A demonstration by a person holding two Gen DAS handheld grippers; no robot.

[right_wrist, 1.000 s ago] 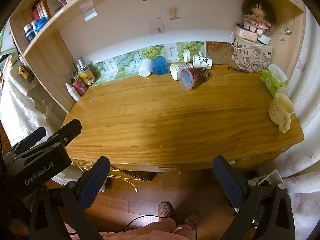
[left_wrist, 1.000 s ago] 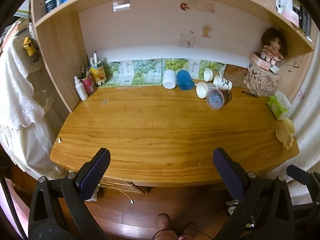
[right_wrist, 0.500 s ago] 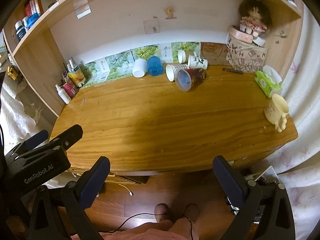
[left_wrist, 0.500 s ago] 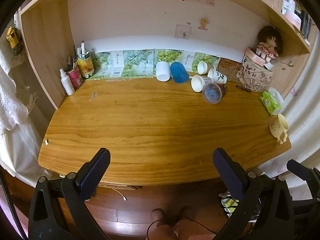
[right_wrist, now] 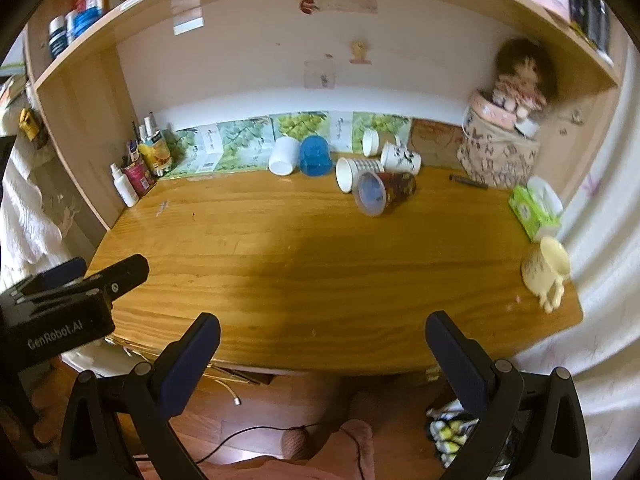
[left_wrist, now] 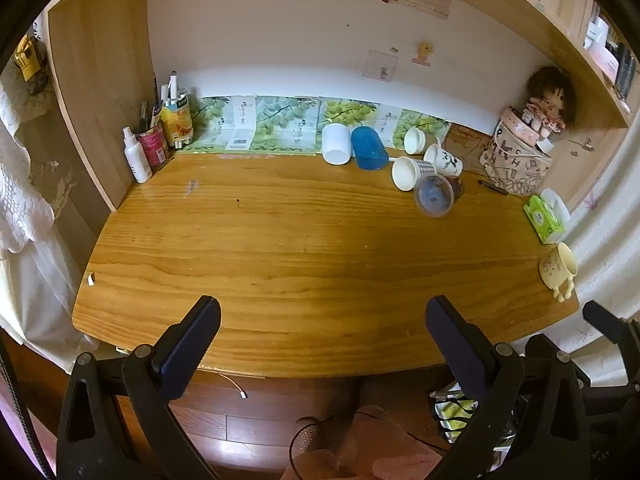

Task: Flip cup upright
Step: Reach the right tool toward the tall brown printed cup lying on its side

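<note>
Desk; both tongs wide, empty.

We count seven cups on the wooden tabletop. Six cluster toward one o'clock: one white plastic cup and one blue translucent cup, both mouth down, and four lying on their sides: one white paper cup with a grid pattern, one dark red patterned cup with a bluish inside, one white cup with dark leaf markings and one small white cup. The seventh, one cream mug with little feet, sits at three o'clock. At ten o'clock we count one white spray bottle and two cans holding pens. Toward two o'clock: one doll, one green tissue pack, one dark pen.
</note>
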